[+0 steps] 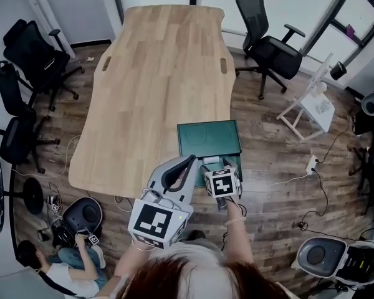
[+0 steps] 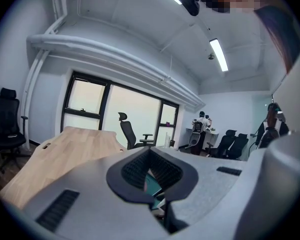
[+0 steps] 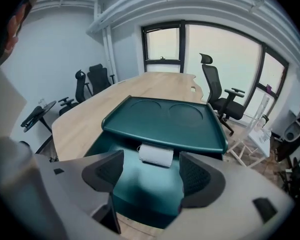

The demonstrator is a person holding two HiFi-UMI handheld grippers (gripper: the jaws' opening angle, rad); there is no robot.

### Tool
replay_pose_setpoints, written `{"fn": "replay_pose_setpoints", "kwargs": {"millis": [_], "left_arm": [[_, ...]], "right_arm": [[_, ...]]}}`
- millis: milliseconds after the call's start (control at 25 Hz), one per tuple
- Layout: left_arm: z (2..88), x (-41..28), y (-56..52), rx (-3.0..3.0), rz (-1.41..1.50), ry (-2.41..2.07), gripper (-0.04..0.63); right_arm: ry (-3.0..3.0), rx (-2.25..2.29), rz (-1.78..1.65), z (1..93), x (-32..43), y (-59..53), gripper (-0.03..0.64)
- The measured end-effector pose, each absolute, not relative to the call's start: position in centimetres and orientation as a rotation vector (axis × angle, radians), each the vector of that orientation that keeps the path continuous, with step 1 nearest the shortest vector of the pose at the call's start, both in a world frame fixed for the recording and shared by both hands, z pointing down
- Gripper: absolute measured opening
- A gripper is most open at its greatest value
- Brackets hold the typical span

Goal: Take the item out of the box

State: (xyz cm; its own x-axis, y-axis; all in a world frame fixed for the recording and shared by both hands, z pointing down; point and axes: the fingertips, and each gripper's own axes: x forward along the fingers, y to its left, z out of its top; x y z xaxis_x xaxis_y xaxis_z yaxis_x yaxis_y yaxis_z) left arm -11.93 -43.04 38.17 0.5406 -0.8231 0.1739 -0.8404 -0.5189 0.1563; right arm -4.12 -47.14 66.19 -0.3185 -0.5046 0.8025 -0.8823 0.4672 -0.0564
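Dark green plastic, by the look of it, is what the box [image 3: 150,196] is made of: smooth, a bit glossy, with rounded corners. It is parked at the near edge of the pale wooden table [image 1: 156,73]. Its lid [image 3: 165,121], a flat tray-like slab with a raised rim and two shallow circles moulded in, is seen sitting over the far part of the box, so the near part is left uncovered. The item is a small white roll [image 3: 156,155], found lying on its side on the box floor, right at the lid's front edge. Something soft and light is suspected, cloth or paper maybe, so it can probably be squashed a little without harm. It could come unrolled if only a loose end is caught, though. It is best taken across the middle, with the ribbed dark pads set on the two curved sides. The right gripper [image 3: 152,175] is held over the open end of the box, jaws spread wide with nothing pinched and the roll lined up ahead between them. The left gripper [image 2: 151,159] is held beside the box, jaws pressed together on nothing.
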Motion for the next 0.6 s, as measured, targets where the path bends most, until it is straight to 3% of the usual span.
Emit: {"fn": "replay_pose_setpoints", "kwargs": {"millis": [600], "left_arm": [[40.3,-12.2,-45.6,2.529,0.17,-1.356,0.008]], "right_arm": [[-1.889,1.089,0.726,69.9,-4.1,-49.1,0.347]]}}
